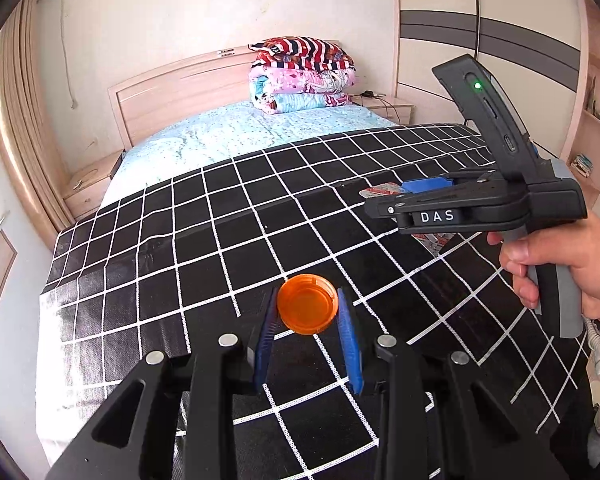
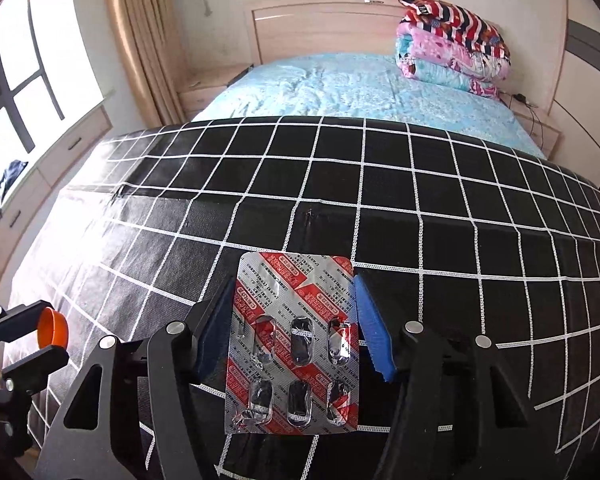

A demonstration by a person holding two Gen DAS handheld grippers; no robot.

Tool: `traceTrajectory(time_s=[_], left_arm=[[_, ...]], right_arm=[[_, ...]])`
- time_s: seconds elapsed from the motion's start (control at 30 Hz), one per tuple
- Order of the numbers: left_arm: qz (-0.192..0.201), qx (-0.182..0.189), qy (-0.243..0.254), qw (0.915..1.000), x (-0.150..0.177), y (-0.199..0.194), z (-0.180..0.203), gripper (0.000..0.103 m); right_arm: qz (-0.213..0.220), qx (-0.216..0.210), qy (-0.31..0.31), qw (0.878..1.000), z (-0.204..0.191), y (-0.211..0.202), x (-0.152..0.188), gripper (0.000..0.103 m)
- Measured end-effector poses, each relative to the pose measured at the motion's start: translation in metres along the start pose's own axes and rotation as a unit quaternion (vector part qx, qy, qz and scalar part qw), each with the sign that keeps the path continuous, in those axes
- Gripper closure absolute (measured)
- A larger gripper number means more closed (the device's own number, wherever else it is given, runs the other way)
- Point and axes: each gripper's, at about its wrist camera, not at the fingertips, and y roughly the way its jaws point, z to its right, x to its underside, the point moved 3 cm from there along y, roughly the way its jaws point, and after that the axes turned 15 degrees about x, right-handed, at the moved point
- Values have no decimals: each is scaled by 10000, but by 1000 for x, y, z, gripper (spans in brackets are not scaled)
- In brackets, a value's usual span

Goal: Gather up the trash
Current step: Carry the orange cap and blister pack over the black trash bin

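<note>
An orange plastic bottle cap [image 1: 307,304] sits between the blue pads of my left gripper [image 1: 307,312], which is shut on it just above the black grid-patterned cloth [image 1: 220,216]. The cap [image 2: 53,328] also shows at the left edge of the right wrist view. A red and silver empty pill blister pack [image 2: 294,340] lies flat between the blue fingers [image 2: 370,328] of my right gripper [image 2: 292,320], which looks closed against its edges. The right gripper [image 1: 400,200] also shows in the left wrist view, held in a hand over the cloth.
The black cloth [image 2: 420,184] covers the near part of a bed with a light blue sheet [image 2: 340,84]. Folded colourful quilts [image 2: 452,44] lie by the headboard. A wardrobe [image 1: 500,40] stands on the right, and curtains and a window [image 2: 32,60] on the left.
</note>
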Motion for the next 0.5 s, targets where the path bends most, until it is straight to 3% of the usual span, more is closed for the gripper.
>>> traceTrajectory(time_s=[0.5], left_arm=[[16,265,546,9982,13,-29,75,74]], right_arm=[[379,-184,-381,9984,22,-83,61,44]])
